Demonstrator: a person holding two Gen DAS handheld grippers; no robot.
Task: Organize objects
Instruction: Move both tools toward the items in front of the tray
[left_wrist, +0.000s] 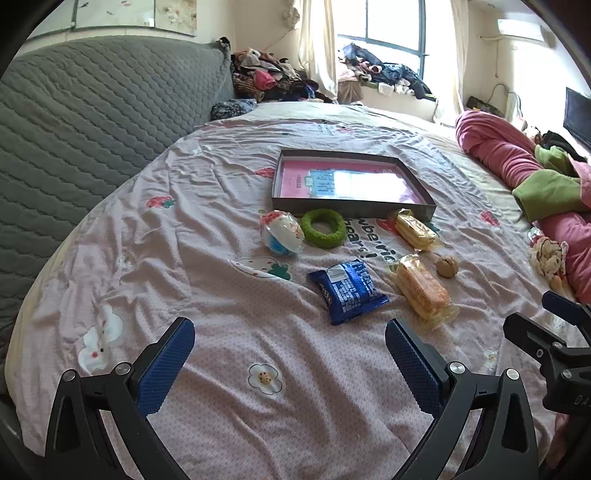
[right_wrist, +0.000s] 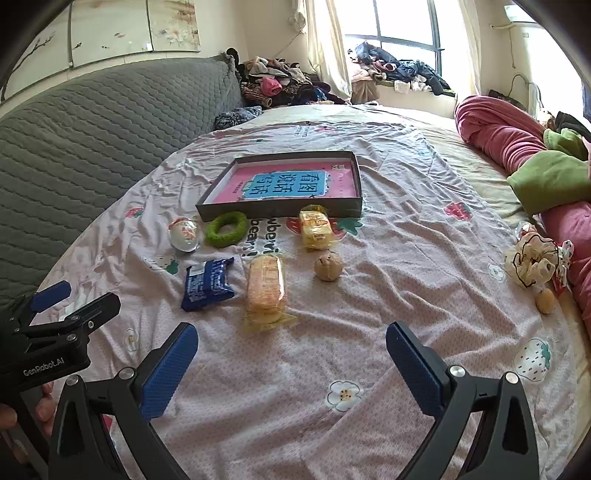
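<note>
Both the left gripper (left_wrist: 290, 354) and right gripper (right_wrist: 291, 358) hover with jaws wide and empty over the bed (right_wrist: 406, 258), nothing tidied yet, snacks loose at twelve o'clock before the shallow box (right_wrist: 280, 212); next, I'd say, grab the blue packet (left_wrist: 345, 290).

Green ring (left_wrist: 323, 227) — its far edge hides part of the tray's near wall (left_wrist: 351, 207); sheet lettering (right_wrist: 264, 236) partly covered by tray and snacks; blue packet's print (left_wrist: 347, 291) too small to read; neighbouring gripper (right_wrist: 51, 317) cut off by the frame edge — the holding hand (right_wrist: 22, 413) barely shows.
</note>
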